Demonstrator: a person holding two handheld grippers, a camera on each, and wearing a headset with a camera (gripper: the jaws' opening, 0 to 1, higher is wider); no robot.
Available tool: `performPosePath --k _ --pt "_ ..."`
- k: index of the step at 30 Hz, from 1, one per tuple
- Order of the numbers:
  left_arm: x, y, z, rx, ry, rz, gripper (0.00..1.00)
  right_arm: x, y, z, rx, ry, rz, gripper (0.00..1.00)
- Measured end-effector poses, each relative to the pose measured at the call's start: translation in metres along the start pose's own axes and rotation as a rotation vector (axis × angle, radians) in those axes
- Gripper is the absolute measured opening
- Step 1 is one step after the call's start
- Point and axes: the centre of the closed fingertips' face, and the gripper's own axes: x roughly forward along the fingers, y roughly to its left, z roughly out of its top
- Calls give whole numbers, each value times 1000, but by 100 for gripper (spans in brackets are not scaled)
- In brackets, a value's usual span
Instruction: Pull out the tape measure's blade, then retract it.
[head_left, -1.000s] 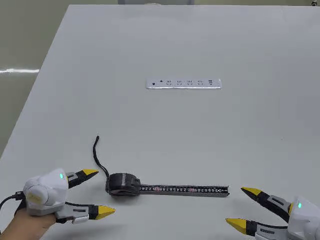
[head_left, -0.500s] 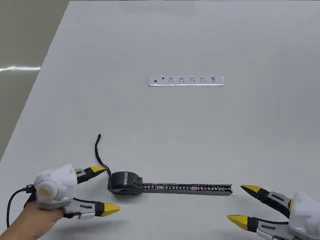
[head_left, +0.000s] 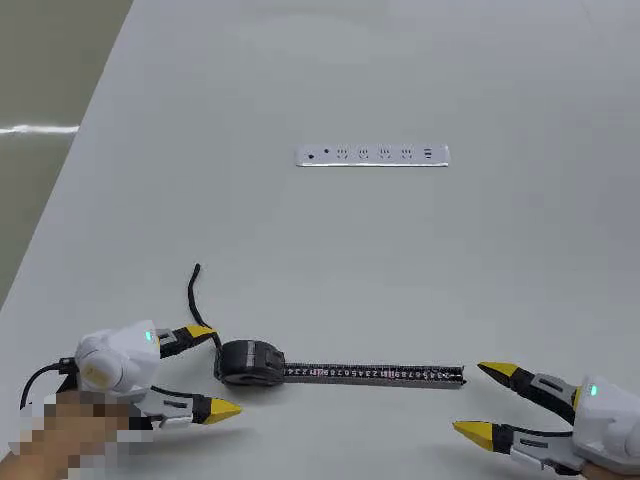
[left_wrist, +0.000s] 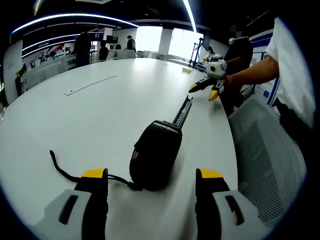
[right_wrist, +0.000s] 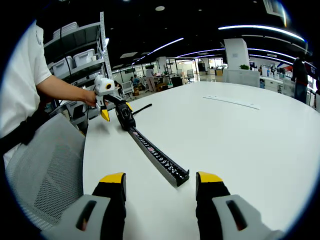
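A black tape measure (head_left: 250, 362) lies on the white table, its blade (head_left: 372, 374) pulled out to the right and flat on the surface. A black wrist strap (head_left: 198, 303) trails from the case toward the back. My left gripper (head_left: 214, 370) stands open just left of the case; in the left gripper view the tape measure (left_wrist: 155, 152) sits a little ahead of the yellow fingertips (left_wrist: 94, 173). My right gripper (head_left: 484, 400) stands open right of the blade's tip. The blade's tip (right_wrist: 180, 176) lies just ahead of the right gripper (right_wrist: 162, 177).
A white power strip (head_left: 372, 155) lies flat across the middle of the table. The table's left edge (head_left: 70, 160) runs beside a grey-green floor. A mesh chair (right_wrist: 45, 175) and the person's body sit close behind the near edge.
The left gripper has crept slightly toward the tape measure case. The tape measure and the right gripper hold their places; the camera has shifted a little.
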Motion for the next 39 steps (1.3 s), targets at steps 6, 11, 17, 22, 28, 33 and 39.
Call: performPosePath --k 6,11,17,22,28,33,39 --pt "4 0 1 2 6 -12 67 3 -2 -1 -10 11 9 55" --pt "7 0 4 2 2 -14 67 6 -4 -1 -6 11 11 55" --pt "8 -1 4 -8 -5 -13 68 8 -6 0 -7 13 15 55" --pt "7 1 4 -10 -4 -7 68 8 -6 0 -4 8 13 55" --pt "5 2 5 -32 -15 6 69 8 -5 -1 0 8 10 55" --pt "5 3 6 -96 -26 39 74 9 -4 -1 3 4 9 55" --pt "5 4 4 -137 -28 85 77 9 -5 1 9 -7 2 55"
